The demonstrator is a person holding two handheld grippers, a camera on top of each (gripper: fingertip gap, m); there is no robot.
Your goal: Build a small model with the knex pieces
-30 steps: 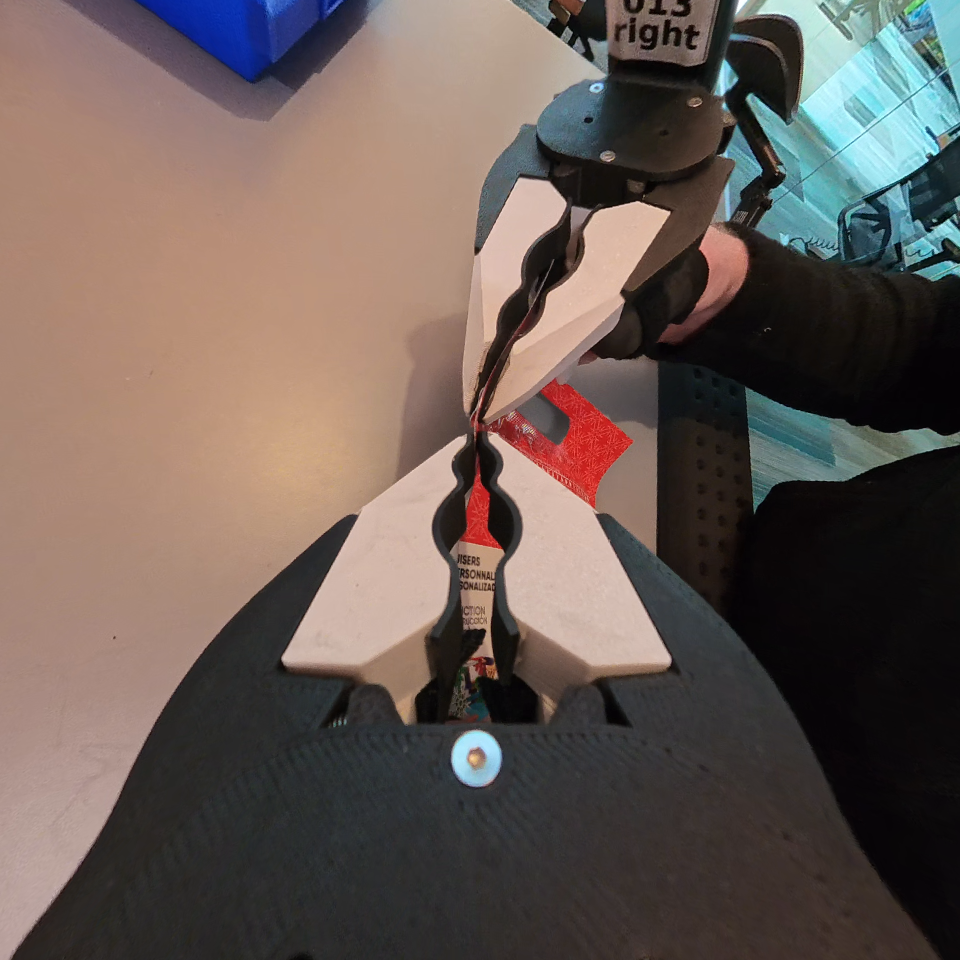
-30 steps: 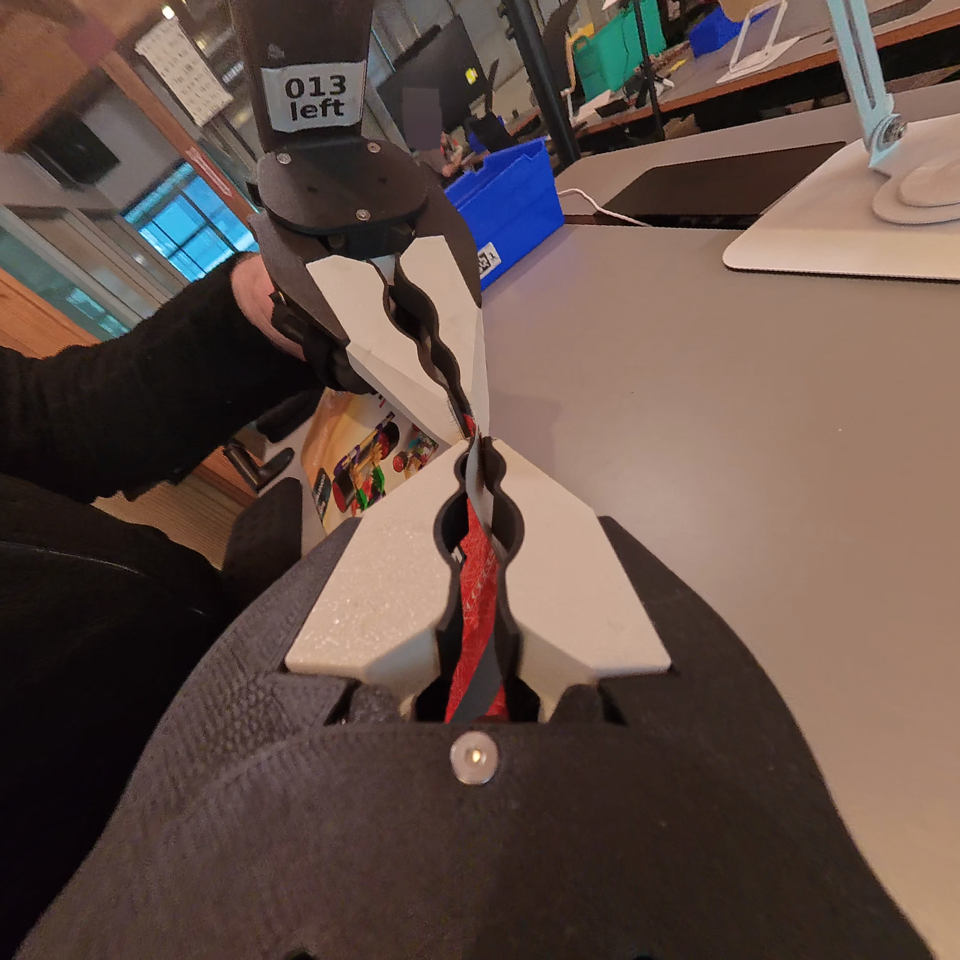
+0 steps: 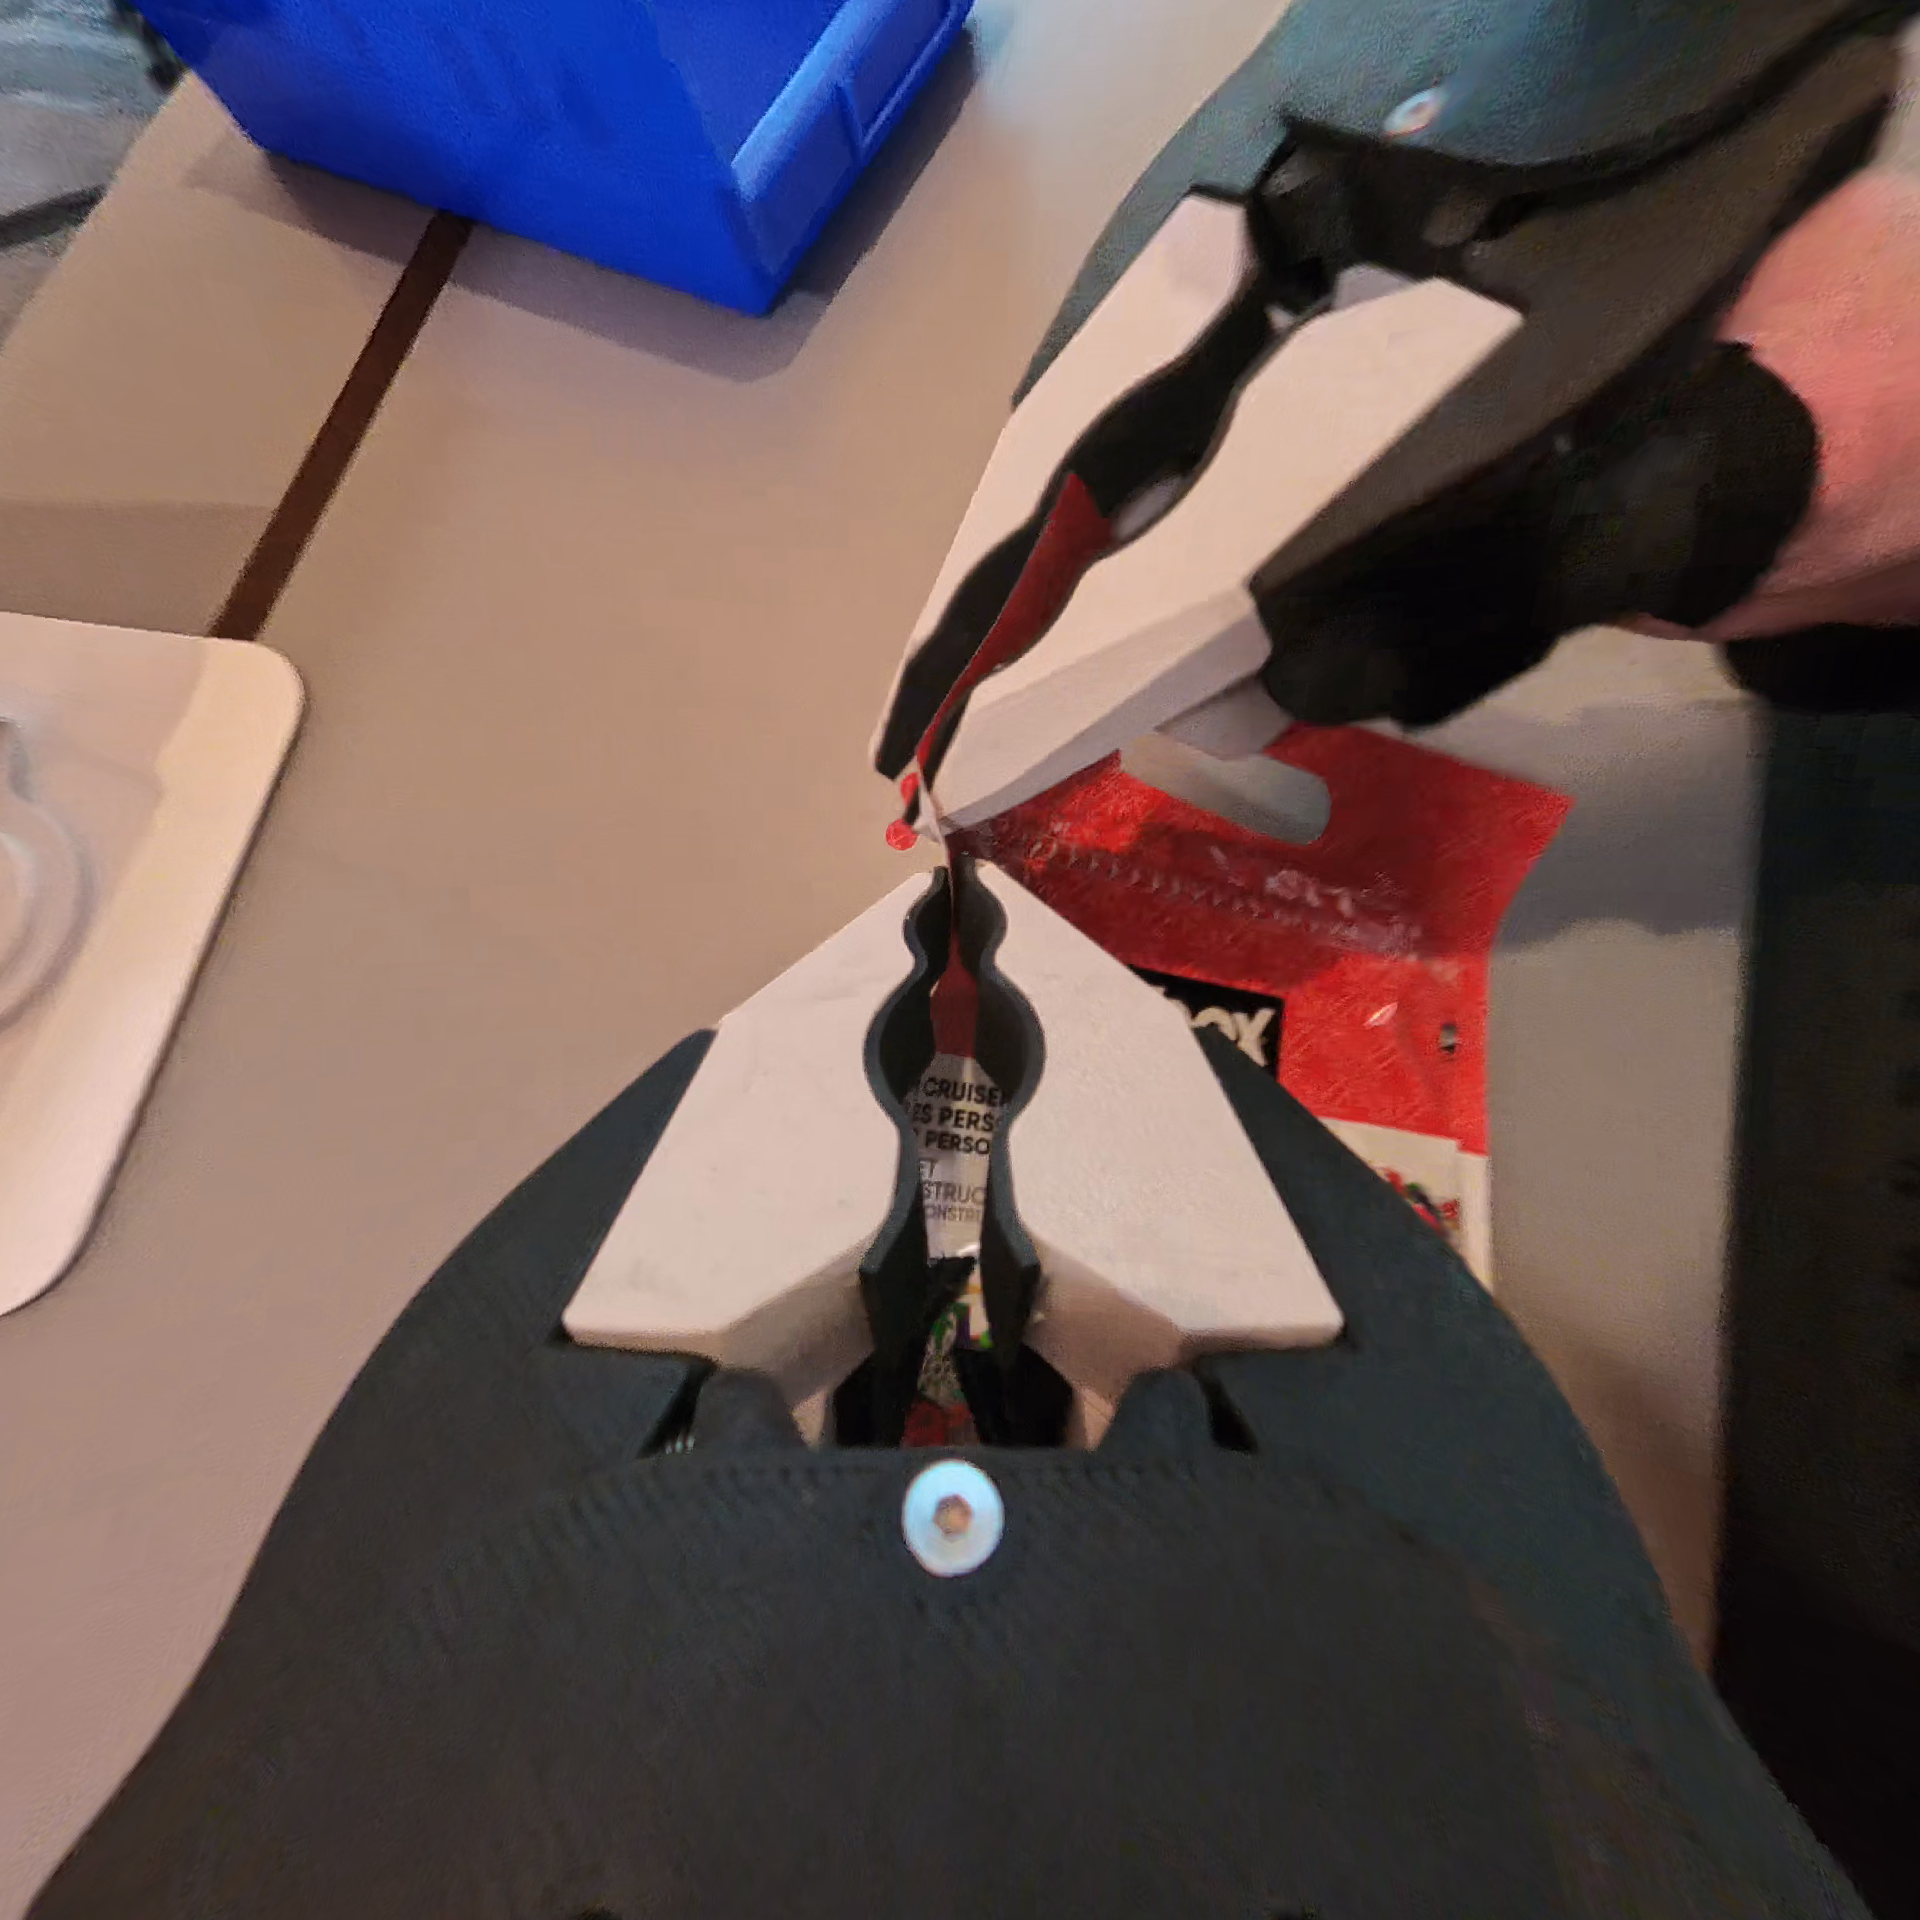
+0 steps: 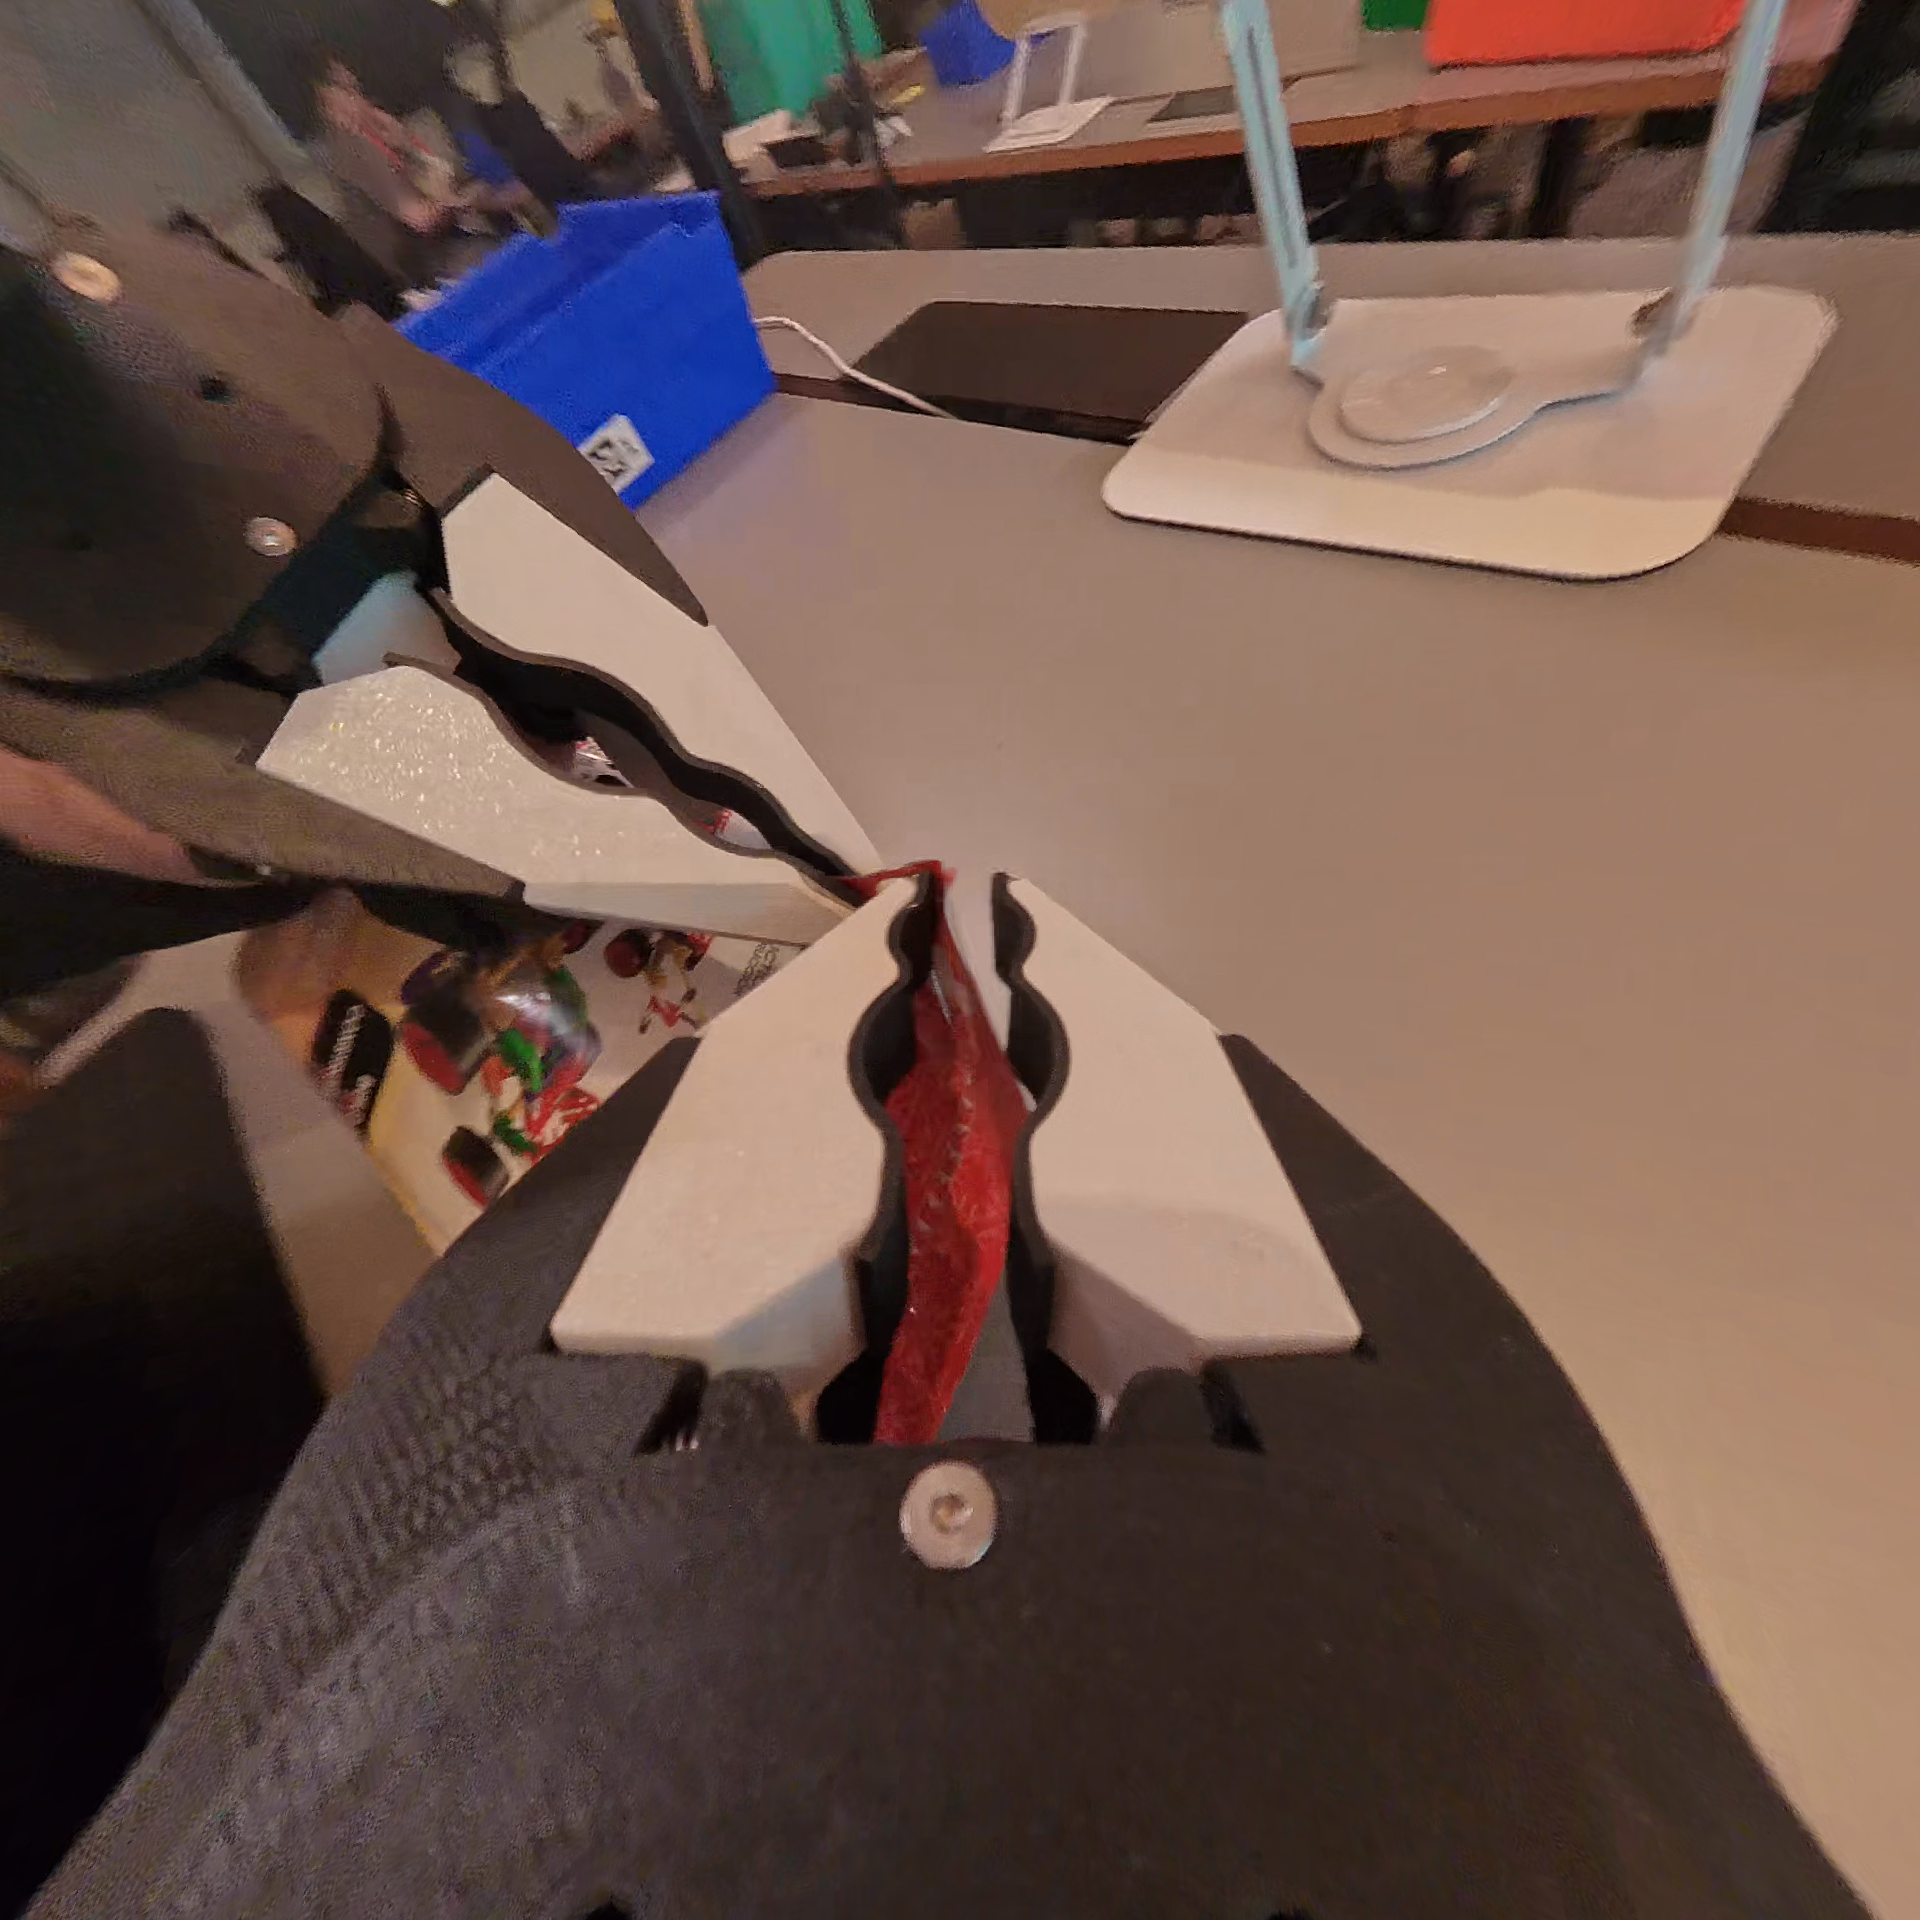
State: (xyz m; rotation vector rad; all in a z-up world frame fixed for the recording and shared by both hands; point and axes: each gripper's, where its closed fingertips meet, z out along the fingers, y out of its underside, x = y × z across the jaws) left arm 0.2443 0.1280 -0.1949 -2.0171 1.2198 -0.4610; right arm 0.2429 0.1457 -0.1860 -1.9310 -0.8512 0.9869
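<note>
Both the left gripper (image 3: 951, 894) and right gripper (image 4: 951, 894) are clamped on a red printed packet (image 3: 1351, 935) above the grey table (image 3: 571, 675).

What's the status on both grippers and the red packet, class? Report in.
Left gripper shut on red packet. Right gripper shut on same packet, tips almost meeting. Packet held above grey table. Nothing between them.
</note>
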